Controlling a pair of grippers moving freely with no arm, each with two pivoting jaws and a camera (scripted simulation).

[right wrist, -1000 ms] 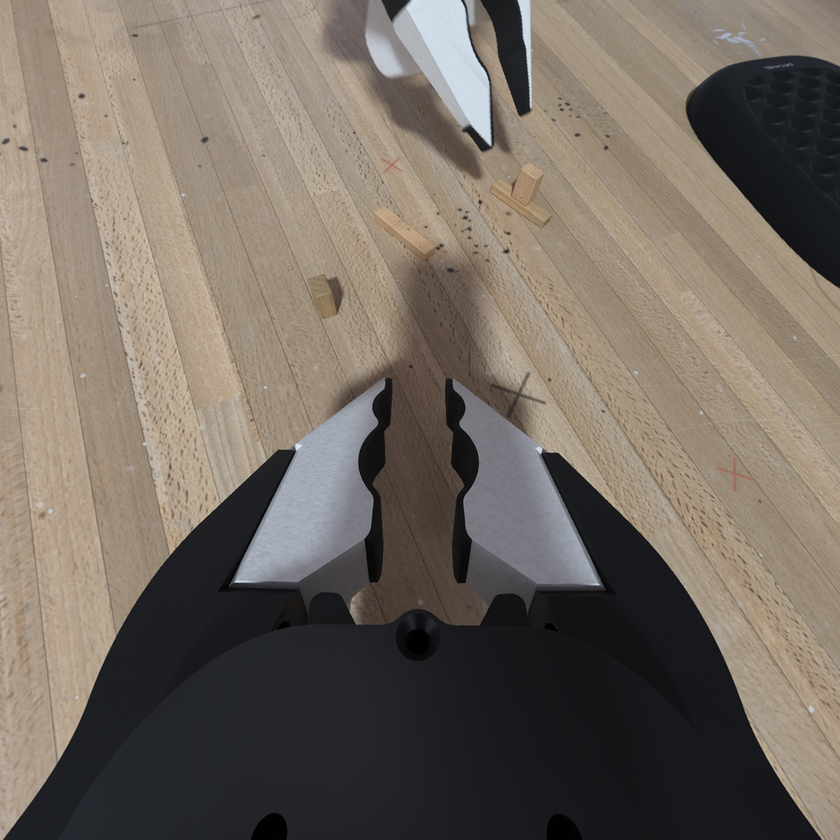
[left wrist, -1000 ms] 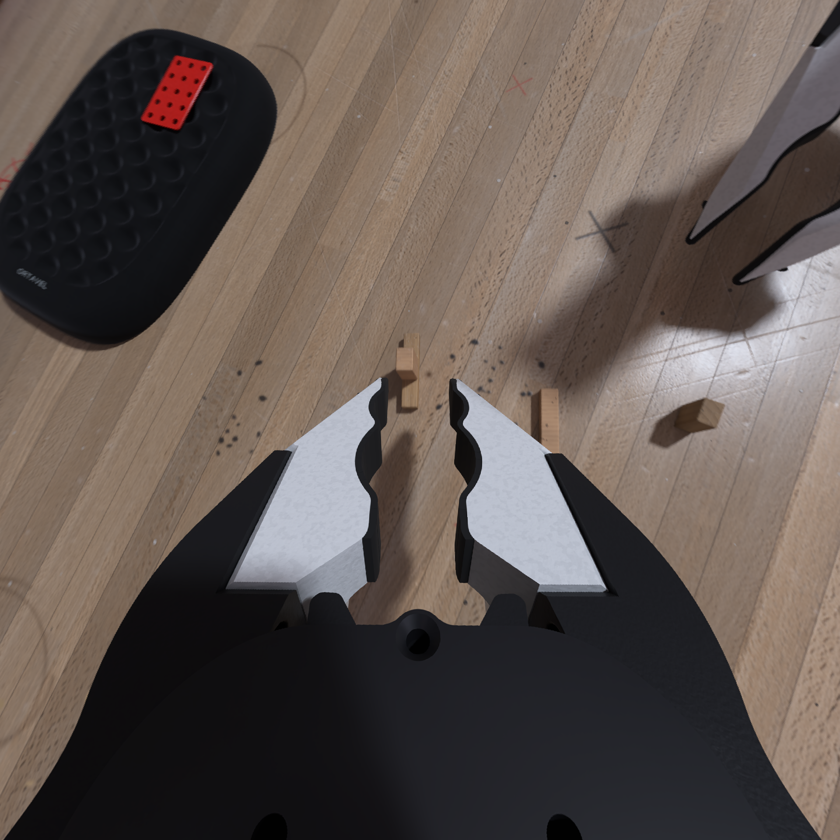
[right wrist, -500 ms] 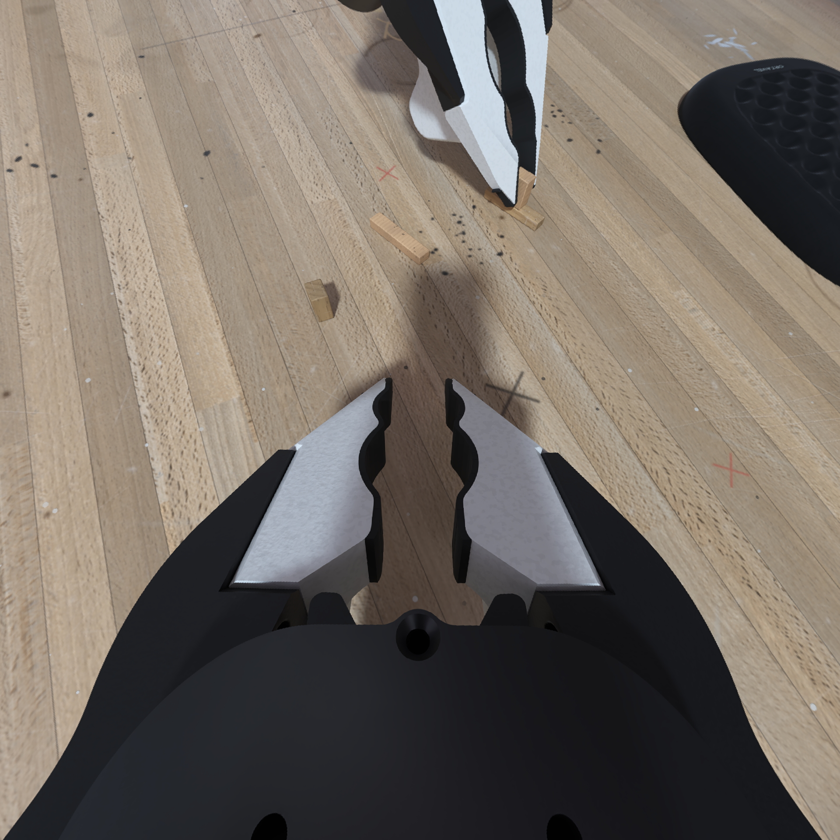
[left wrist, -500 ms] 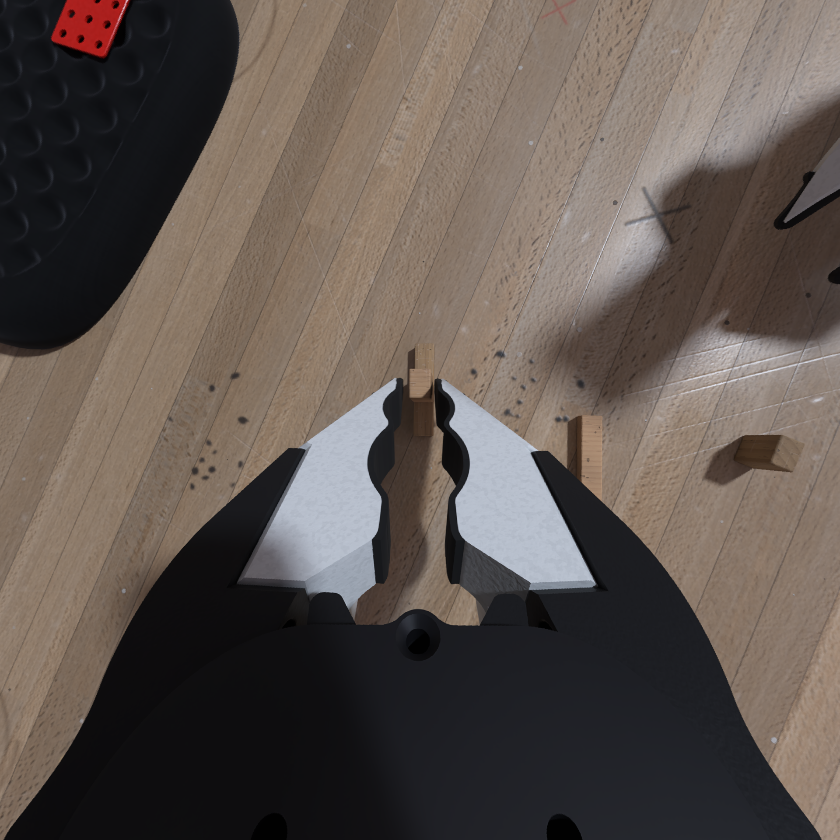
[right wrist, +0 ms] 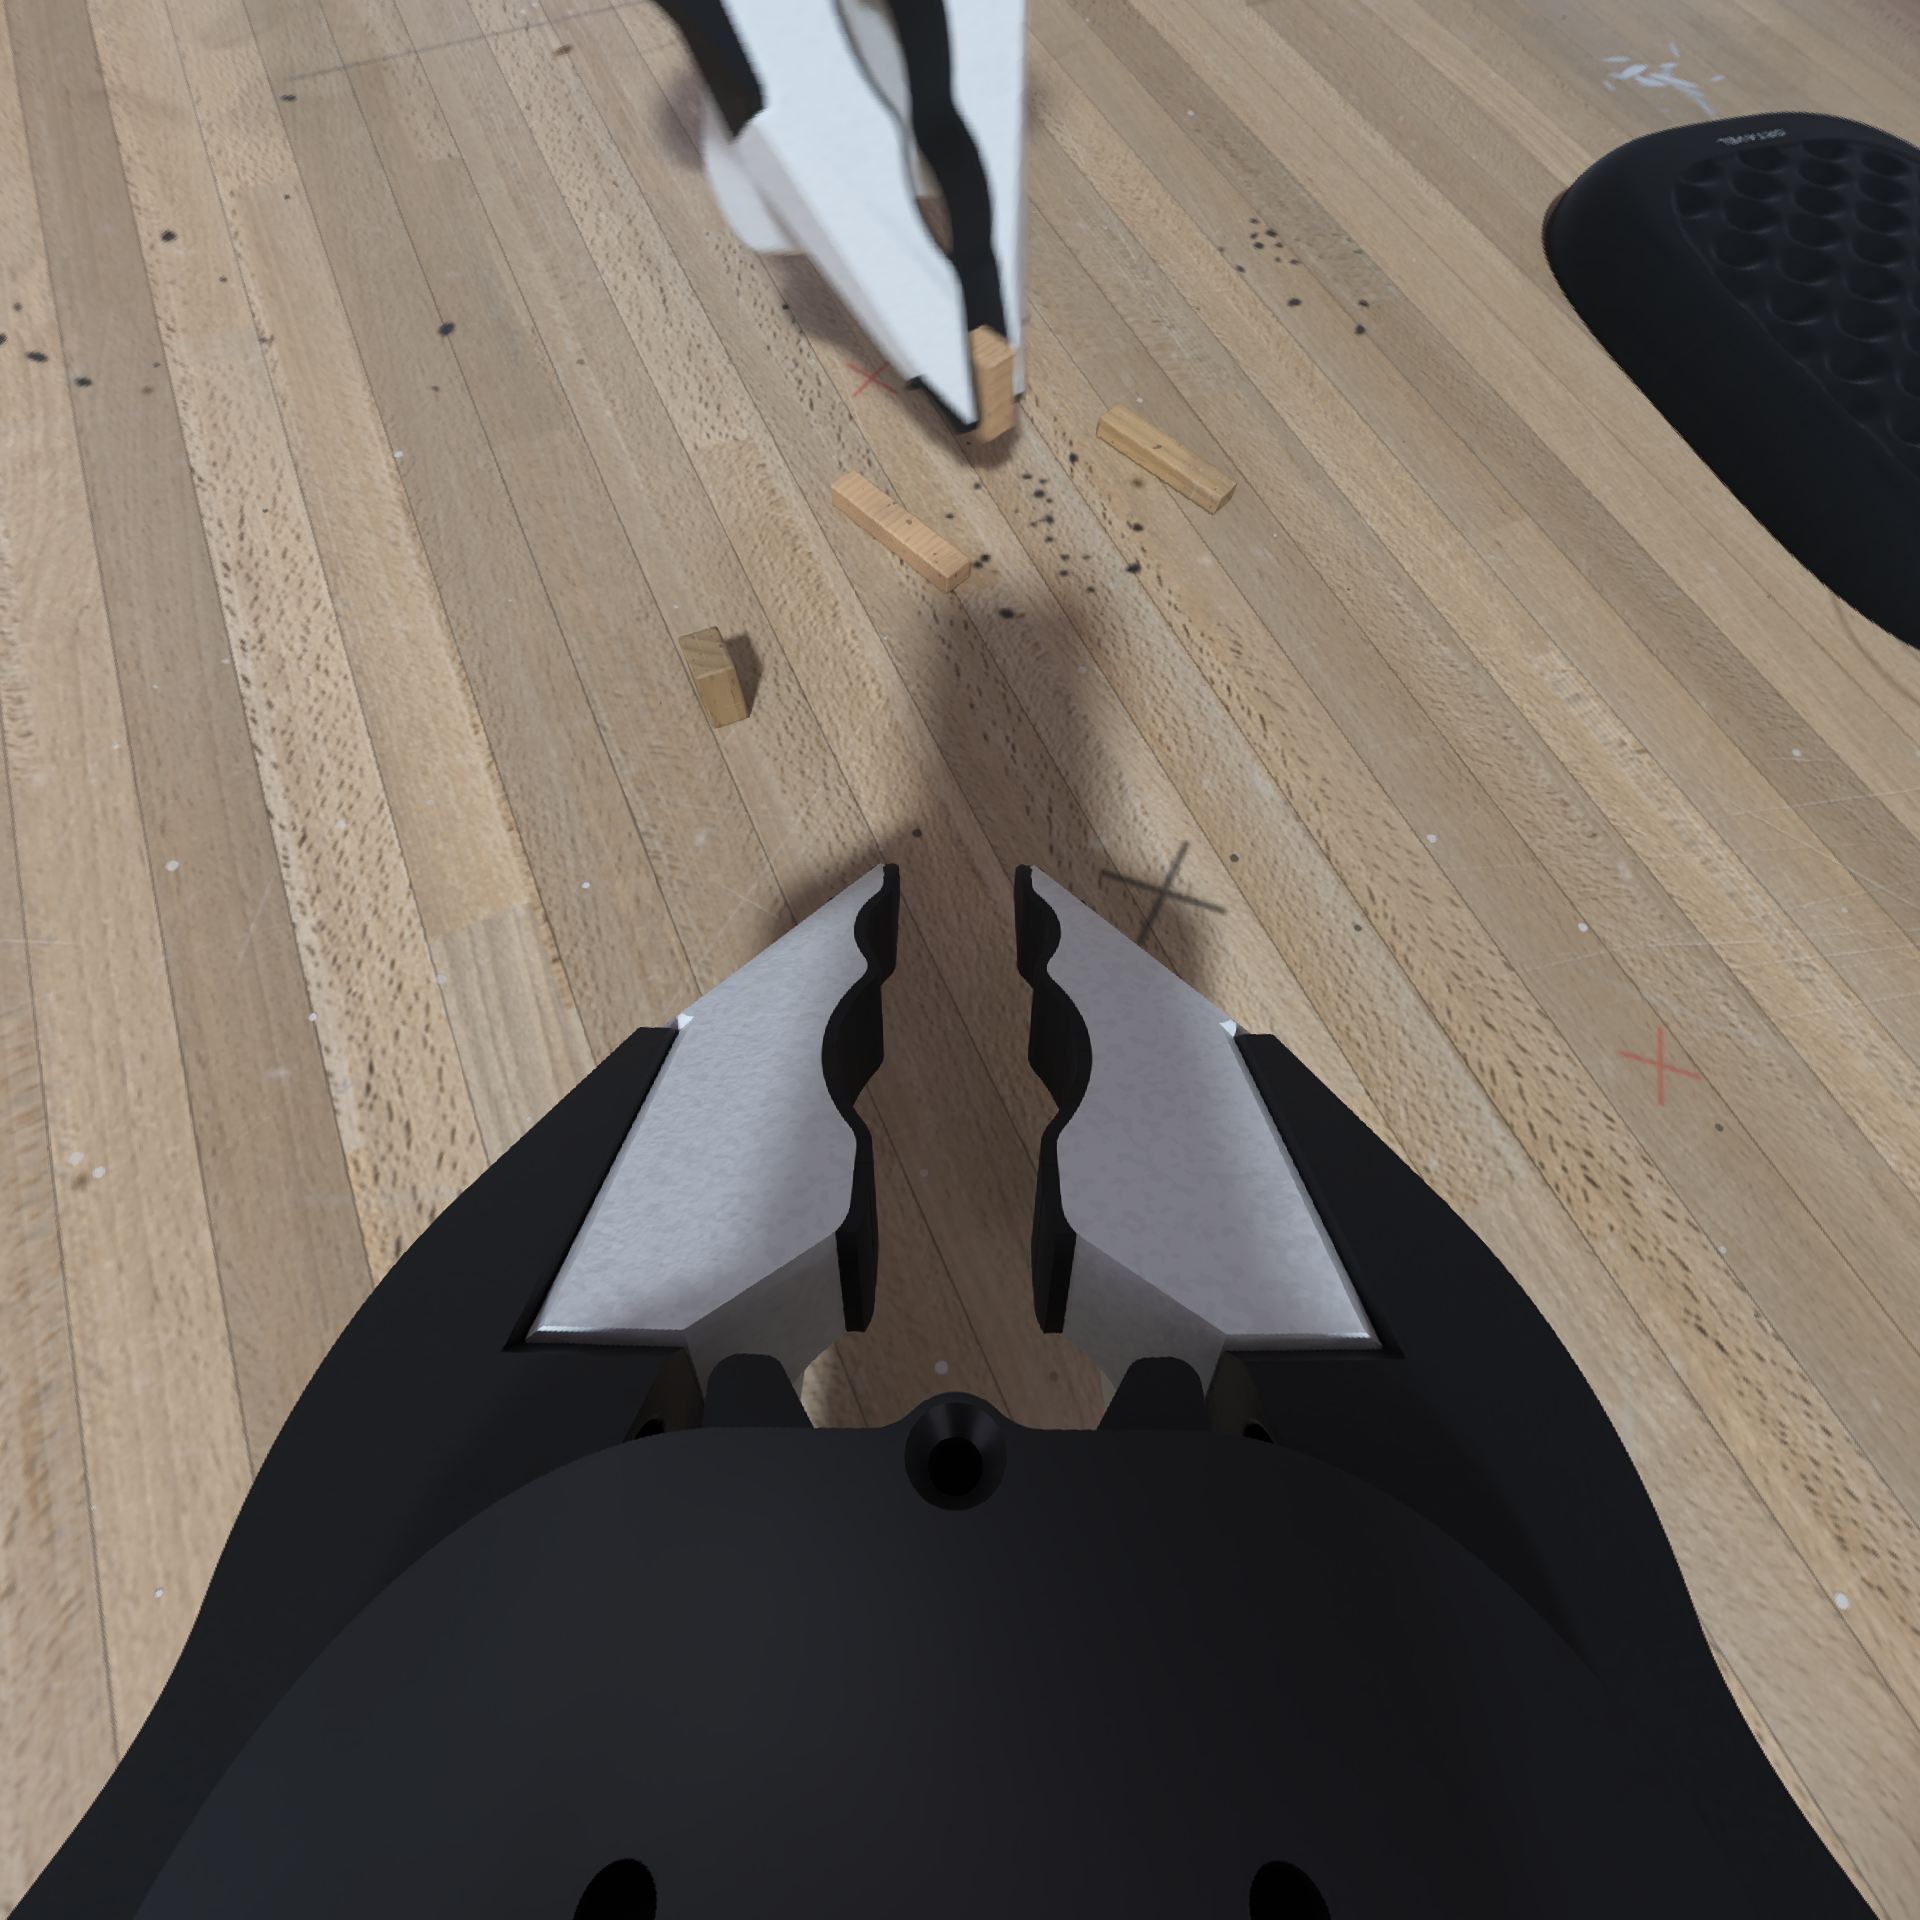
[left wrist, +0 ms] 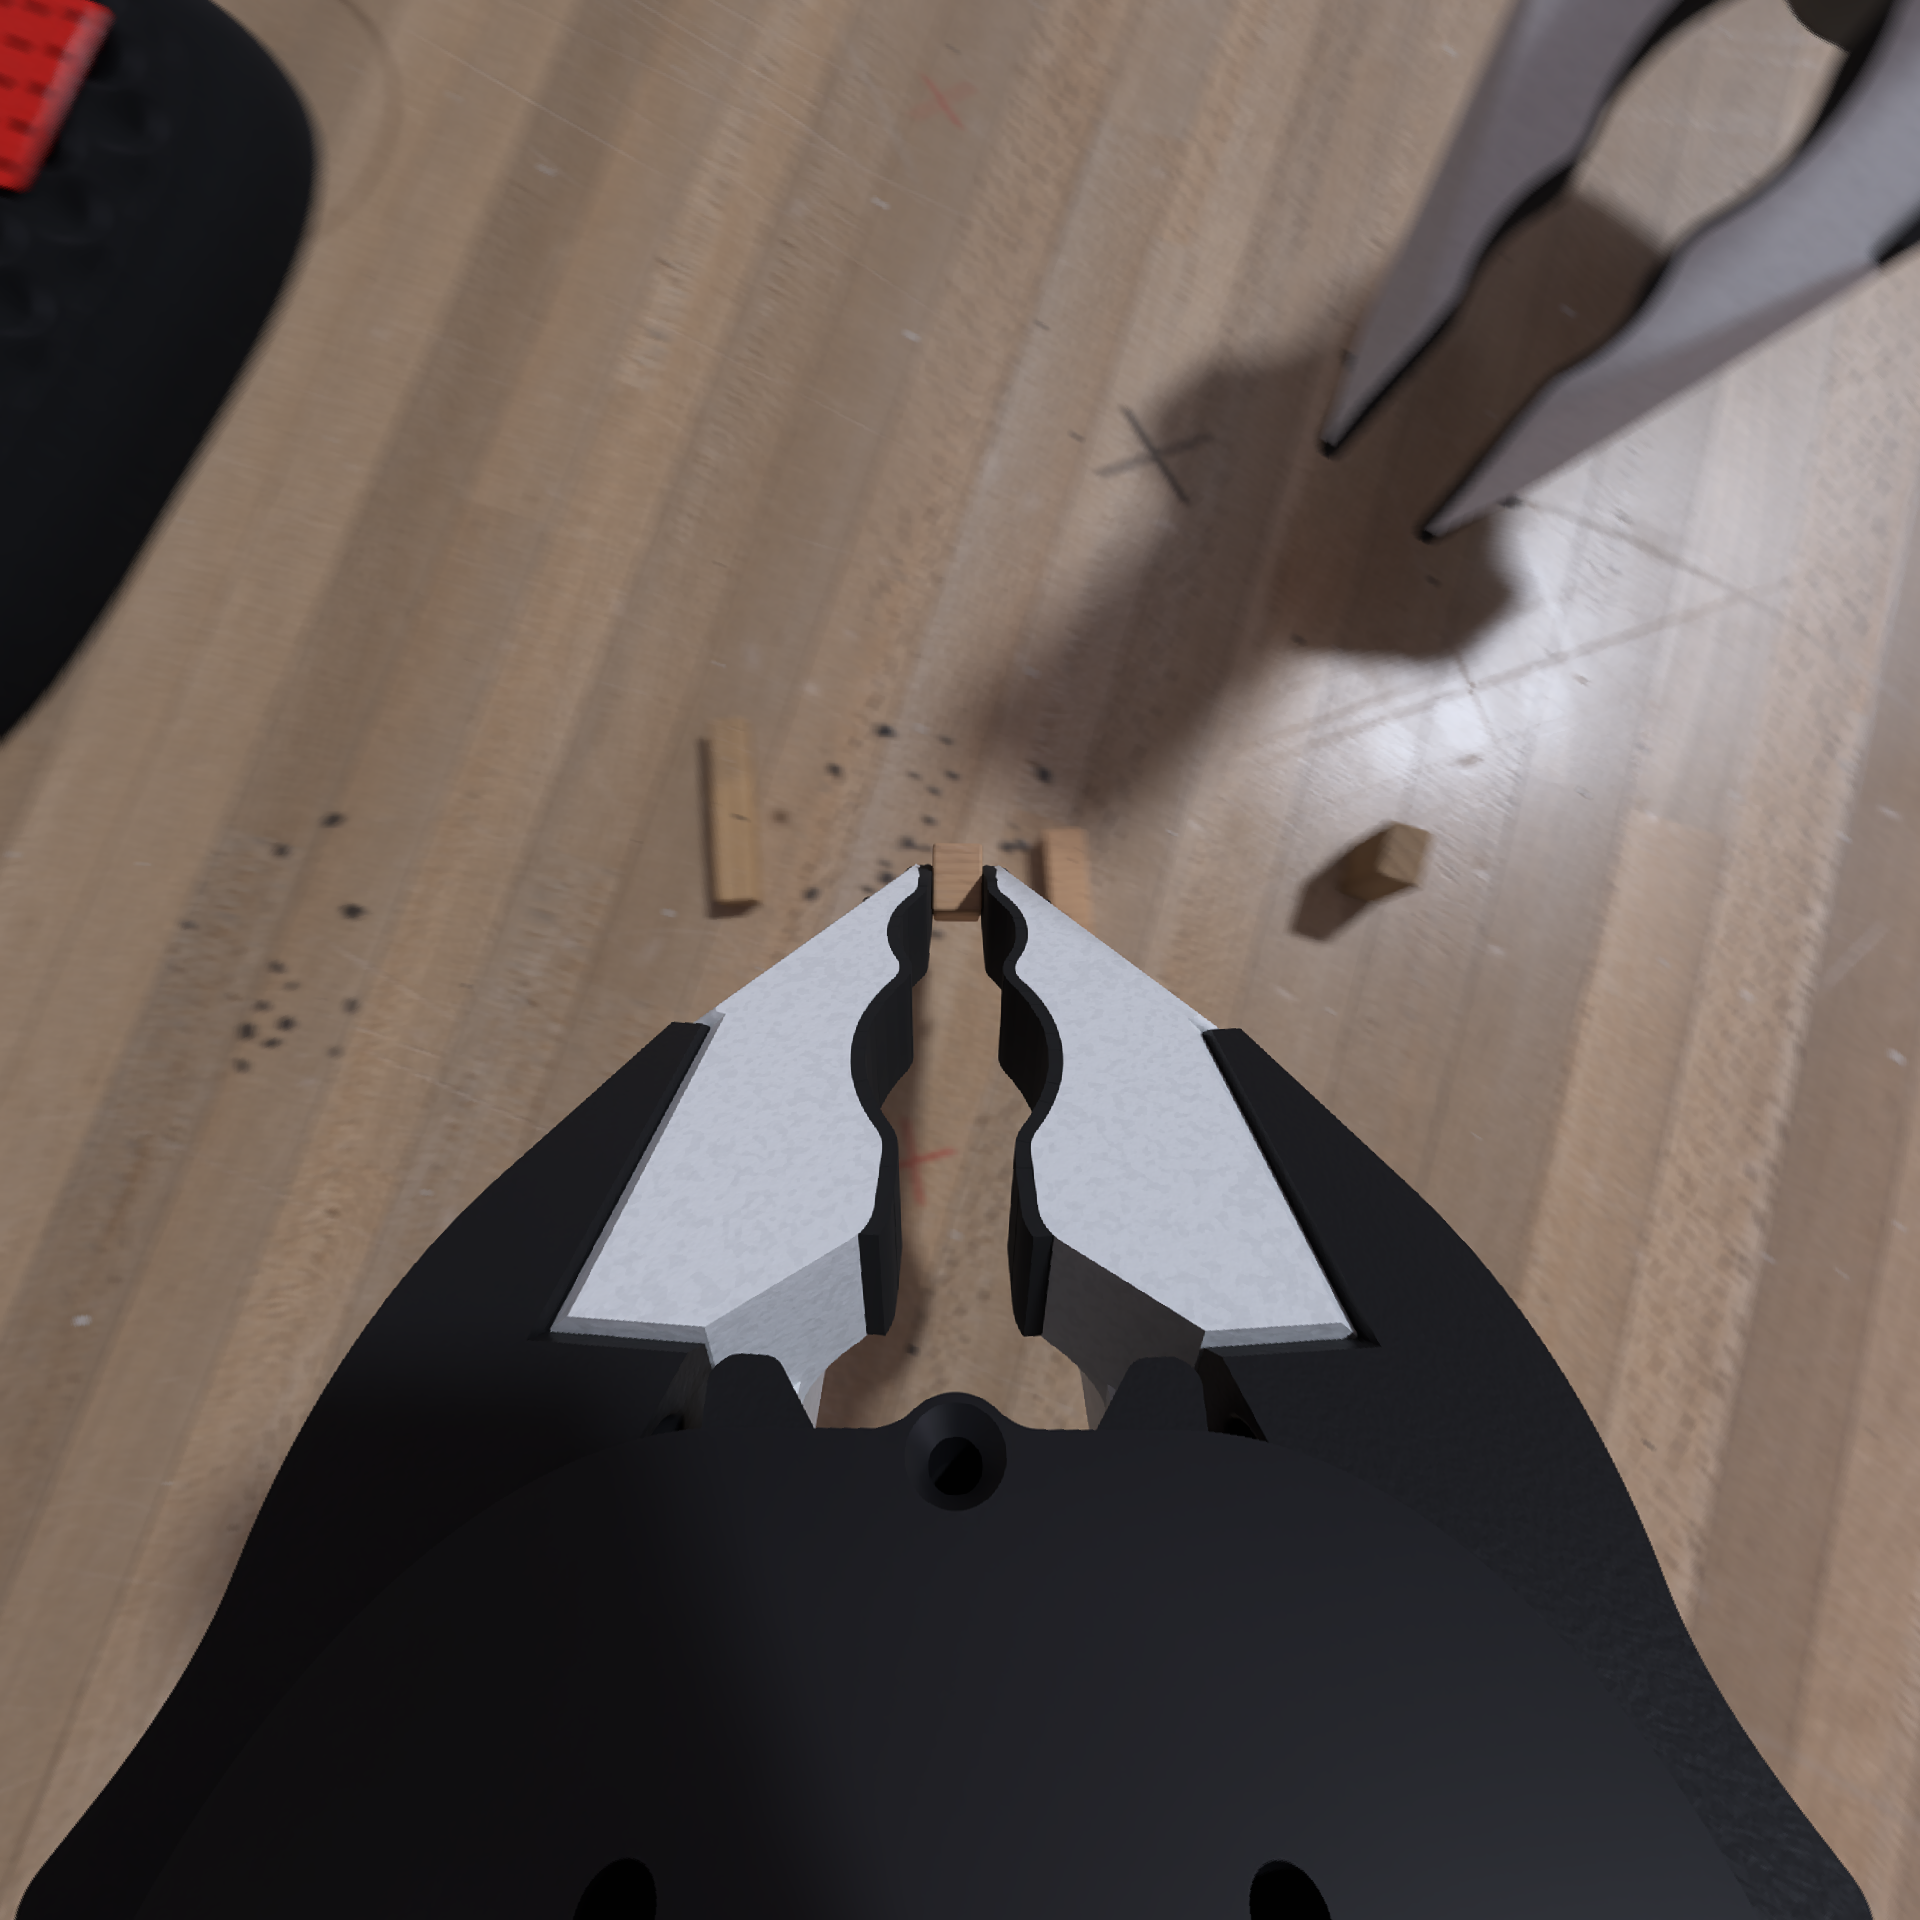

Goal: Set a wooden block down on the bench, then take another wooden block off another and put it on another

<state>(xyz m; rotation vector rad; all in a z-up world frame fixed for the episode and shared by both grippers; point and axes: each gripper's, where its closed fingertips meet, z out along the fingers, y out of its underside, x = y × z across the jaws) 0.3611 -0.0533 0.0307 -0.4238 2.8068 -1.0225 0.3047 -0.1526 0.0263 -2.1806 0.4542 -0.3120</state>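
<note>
My left gripper (left wrist: 954, 881) is shut on a small wooden block (left wrist: 958, 896) and holds it just above the bench. It also shows in the right wrist view (right wrist: 977, 400), with the block (right wrist: 994, 379) at its tips. One long flat block (left wrist: 734, 821) lies to the left of it, bare. A second long block (left wrist: 1067, 883) lies just right of the held block, partly hidden by my right finger. Another small block (left wrist: 1371, 878) lies farther right. My right gripper (right wrist: 956, 883) is open and empty, above the bench.
A black dimpled mat (left wrist: 125, 364) lies at the far left with a red perforated plate (left wrist: 42, 94) on it; the mat (right wrist: 1766, 364) also shows in the right wrist view. The right gripper (left wrist: 1384, 490) hangs at the upper right of the left wrist view.
My left gripper came down, shut on the small block standing on a long block, lifted it off and carried it right toward the other long block. The right gripper barely moved.
</note>
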